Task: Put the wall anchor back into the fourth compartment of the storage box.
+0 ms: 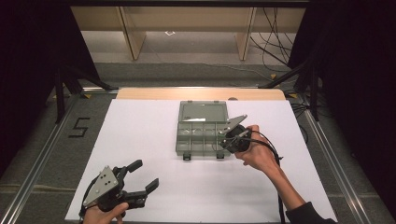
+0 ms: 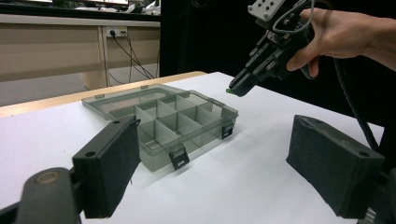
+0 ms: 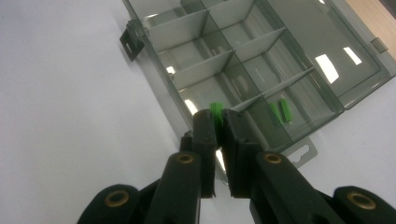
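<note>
— Over the right end of the compartment box (image 1: 203,130), what is the right gripper (image 3: 218,122) carrying?

— A small green piece (image 3: 215,112). Its jaws are clamped together on it, and only the top of the piece pokes out past the tips. From the left gripper view the same green speck (image 2: 229,90) shows at the nose of the right gripper (image 2: 240,86), which hangs above the box's near right corner, not touching it.

— Why hold it tilted down like that?

— I judge it is lined up for a drop into a cell. The box lies flat on the white table (image 1: 140,135), its clear lid (image 1: 203,111) folded back flat on the far side, so every compartment is reachable from above.

— Which cell sits under the piece?

— It hovers over the end of the box, near a divider. Two more green pieces (image 3: 280,112) already lie in the end compartment just beside it, so that cell looks the likely target, though I cannot tell which cell is exactly below.

— And the left gripper (image 1: 140,179)?

— Well apart from the box, low at the table's near edge, its jaws wide apart with nothing between them. It seems parked out of the way.
</note>
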`<state>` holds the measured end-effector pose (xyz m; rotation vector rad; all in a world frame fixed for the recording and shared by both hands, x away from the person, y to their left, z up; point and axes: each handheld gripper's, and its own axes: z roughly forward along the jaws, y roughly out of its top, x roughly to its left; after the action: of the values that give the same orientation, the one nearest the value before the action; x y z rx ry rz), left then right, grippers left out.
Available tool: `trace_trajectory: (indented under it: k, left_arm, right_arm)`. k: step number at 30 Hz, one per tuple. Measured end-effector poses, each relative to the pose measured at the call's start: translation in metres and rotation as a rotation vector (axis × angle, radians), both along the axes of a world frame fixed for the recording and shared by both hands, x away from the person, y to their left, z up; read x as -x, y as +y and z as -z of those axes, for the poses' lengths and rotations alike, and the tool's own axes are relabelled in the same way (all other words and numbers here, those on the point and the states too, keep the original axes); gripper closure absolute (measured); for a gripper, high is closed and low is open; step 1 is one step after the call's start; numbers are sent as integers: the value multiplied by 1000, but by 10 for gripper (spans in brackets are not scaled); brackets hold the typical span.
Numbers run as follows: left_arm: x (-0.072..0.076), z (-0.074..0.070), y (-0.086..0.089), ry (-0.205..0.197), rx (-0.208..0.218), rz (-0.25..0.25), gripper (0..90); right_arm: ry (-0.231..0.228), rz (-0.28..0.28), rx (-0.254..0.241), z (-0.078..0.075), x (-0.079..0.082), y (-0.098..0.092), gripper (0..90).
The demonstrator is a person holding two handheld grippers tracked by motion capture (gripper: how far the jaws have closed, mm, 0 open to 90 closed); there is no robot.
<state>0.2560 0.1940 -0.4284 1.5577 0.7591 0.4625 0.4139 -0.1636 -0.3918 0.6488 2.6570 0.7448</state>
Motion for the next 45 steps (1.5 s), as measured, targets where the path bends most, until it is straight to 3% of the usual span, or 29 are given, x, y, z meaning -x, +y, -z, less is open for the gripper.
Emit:
trace_trajectory:
  k: [12, 21, 22, 26, 29, 30, 31, 32, 45]
  left_arm:
    - [0, 0, 0, -1, -1, 1, 161]
    - [0, 0, 0, -1, 2, 0, 161]
    - [0, 0, 0, 0, 2, 0, 161]
    - [0, 0, 0, 0, 2, 0, 161]
    - [0, 0, 0, 1, 0, 0, 161]
    - [0, 0, 0, 1, 0, 0, 161]
    - [0, 0, 0, 0, 0, 0, 161]
    - [0, 0, 0, -1, 1, 0, 161]
    - [0, 0, 0, -3, -3, -3, 161]
  right_arm:
    - [-14, 13, -12, 0, -9, -1, 843]
    - [-39, 66, -34, 0, -19, -5, 843]
    - [-20, 60, -35, -1, -21, -6, 843]
    - [-45, 85, -40, 0, -28, -7, 843]
    - [-34, 93, -47, -2, -32, -8, 843]
    - [-52, 101, -49, -1, -34, -7, 843]
    - [-36, 99, -47, -2, -36, -8, 843]
    - [-53, 105, -50, 0, -37, -8, 843]
    - [-70, 111, -35, 9, -55, -9, 842]
